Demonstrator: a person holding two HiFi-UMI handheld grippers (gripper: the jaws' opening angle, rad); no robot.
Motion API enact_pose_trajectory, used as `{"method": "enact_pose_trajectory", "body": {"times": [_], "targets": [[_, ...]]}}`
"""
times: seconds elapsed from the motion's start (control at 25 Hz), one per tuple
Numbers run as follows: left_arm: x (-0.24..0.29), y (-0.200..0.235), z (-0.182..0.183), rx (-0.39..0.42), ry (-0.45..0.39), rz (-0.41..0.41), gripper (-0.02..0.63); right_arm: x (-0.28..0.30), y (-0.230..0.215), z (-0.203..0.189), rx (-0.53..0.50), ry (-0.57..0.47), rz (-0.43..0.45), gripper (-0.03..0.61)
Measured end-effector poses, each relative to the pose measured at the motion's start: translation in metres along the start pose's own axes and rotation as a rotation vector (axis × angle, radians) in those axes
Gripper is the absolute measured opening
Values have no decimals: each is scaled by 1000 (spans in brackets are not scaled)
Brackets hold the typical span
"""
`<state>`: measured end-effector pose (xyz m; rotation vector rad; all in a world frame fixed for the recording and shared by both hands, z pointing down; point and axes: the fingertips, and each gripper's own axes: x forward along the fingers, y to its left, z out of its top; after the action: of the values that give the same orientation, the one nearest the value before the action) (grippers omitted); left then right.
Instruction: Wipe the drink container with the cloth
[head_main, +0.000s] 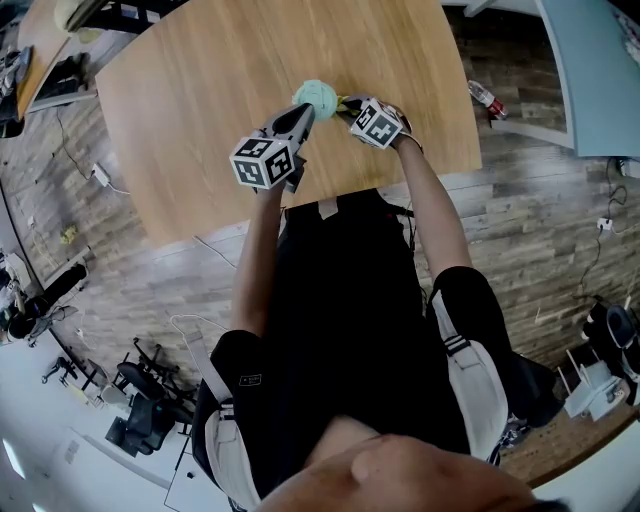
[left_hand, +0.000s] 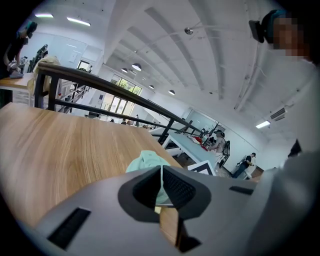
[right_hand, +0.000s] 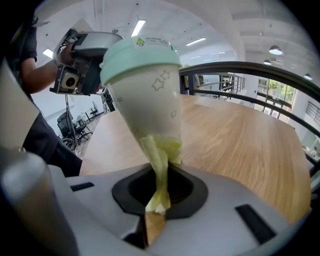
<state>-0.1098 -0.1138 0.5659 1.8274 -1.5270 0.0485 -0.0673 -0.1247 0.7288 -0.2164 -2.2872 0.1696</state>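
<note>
We look down on a person standing at a pale wooden tabletop (head_main: 200, 90), with both grippers meeting at a drink container (head_main: 318, 96) near the middle of the tabletop's near side. The container is a white paper cup printed with small stars and capped by a mint-green lid (right_hand: 137, 52). It leans in the right gripper view. The left gripper (head_main: 305, 112) comes at it from the left, and its fingers are closed tight on the rim of the lid, with a sliver of green pinched between them. The right gripper (head_main: 350, 106) comes from the right. Its fingers are closed on a yellow-green cloth (right_hand: 159, 160), twisted into a thin rope, whose loose end is bunched against the lower wall of the cup. We cannot tell whether the cup's base touches the wood. We judge the cup light and easily crushed, with a thin, smooth wall and a lid liable to pop off under a pull. The stiff rim therefore seems the safer hold while the soft, limp cloth rubs with gentle pressure.
</note>
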Motion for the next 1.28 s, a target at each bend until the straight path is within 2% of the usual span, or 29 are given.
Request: {"method": "enact_pose_trajectory", "body": {"times": [0.32,0.72,0.88,1.04,1.28], "targets": [[2,-8,-7,7,9,-43,30,-25,15,15,4,-25,-38,44],[-1,-7,-13,-11,29,-119,31,-42,38,33,110,-119,-121,44],[-5,-12,-17,-55,23,-166,31,-59,36,37,197,-164,-199,44],[-11,-16,-10,-34,2,-188,31,-76,37,38,225,-161,-292,44],[-26,-18,6,-3,-54,-183,31,-112,33,44,397,-226,-433,44]]}}
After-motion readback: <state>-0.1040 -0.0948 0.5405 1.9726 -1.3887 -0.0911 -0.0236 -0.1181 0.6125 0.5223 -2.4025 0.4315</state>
